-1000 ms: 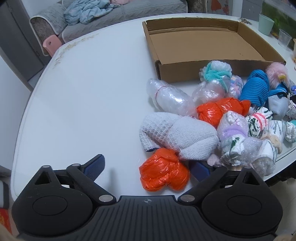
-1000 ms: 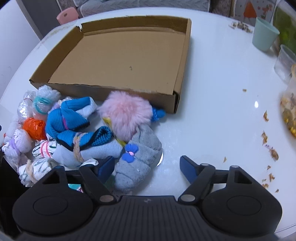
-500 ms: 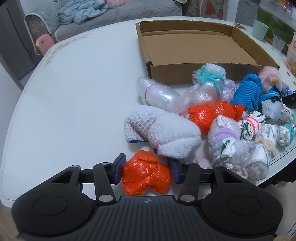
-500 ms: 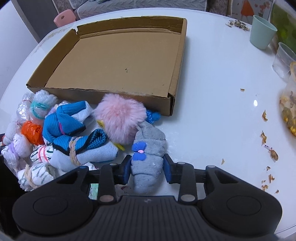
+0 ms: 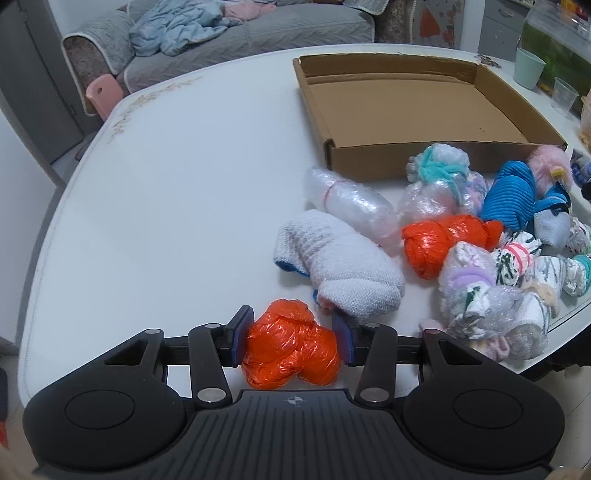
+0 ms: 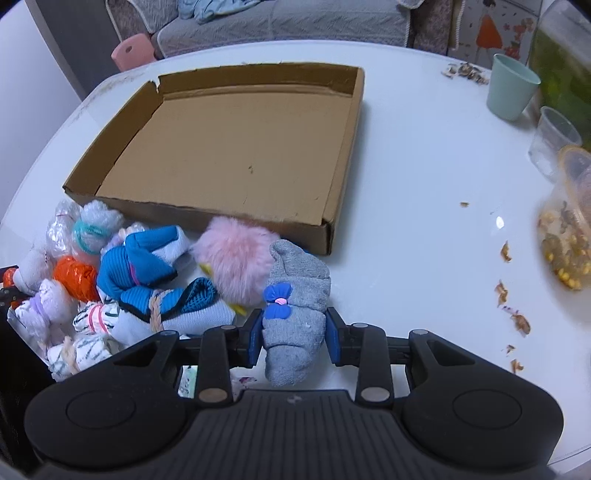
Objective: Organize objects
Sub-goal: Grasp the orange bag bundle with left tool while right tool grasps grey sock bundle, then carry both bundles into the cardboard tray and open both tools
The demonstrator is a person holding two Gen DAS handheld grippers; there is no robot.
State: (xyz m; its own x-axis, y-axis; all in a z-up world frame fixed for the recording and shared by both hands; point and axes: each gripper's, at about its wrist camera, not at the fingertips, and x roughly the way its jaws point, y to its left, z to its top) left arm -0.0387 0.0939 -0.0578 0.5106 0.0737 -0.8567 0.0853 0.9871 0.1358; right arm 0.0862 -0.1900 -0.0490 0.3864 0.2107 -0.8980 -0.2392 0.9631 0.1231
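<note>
My left gripper (image 5: 291, 341) is shut on an orange plastic bundle (image 5: 290, 347) and holds it just above the white table's near edge. My right gripper (image 6: 293, 341) is shut on a grey rolled sock with a blue bow (image 6: 295, 314), lifted near the box's front right corner. The shallow open cardboard box (image 5: 417, 107) lies empty at the back of the table; it also shows in the right wrist view (image 6: 229, 147). A pile of rolled socks and wrapped bundles lies in front of it, among them a white knit roll (image 5: 343, 269) and a pink fluffy ball (image 6: 236, 258).
A teal cup (image 6: 511, 86), a clear plastic cup (image 6: 554, 138) and a food container (image 6: 569, 236) stand at the right of the table, with crumbs (image 6: 513, 306) scattered near them. A grey sofa (image 5: 236, 33) and a pink stool (image 5: 103, 92) stand beyond the table.
Both grippers were open a second ago. The left closed on the orange bundle and the right closed on the grey sock. Both have since risen a little with their loads.
</note>
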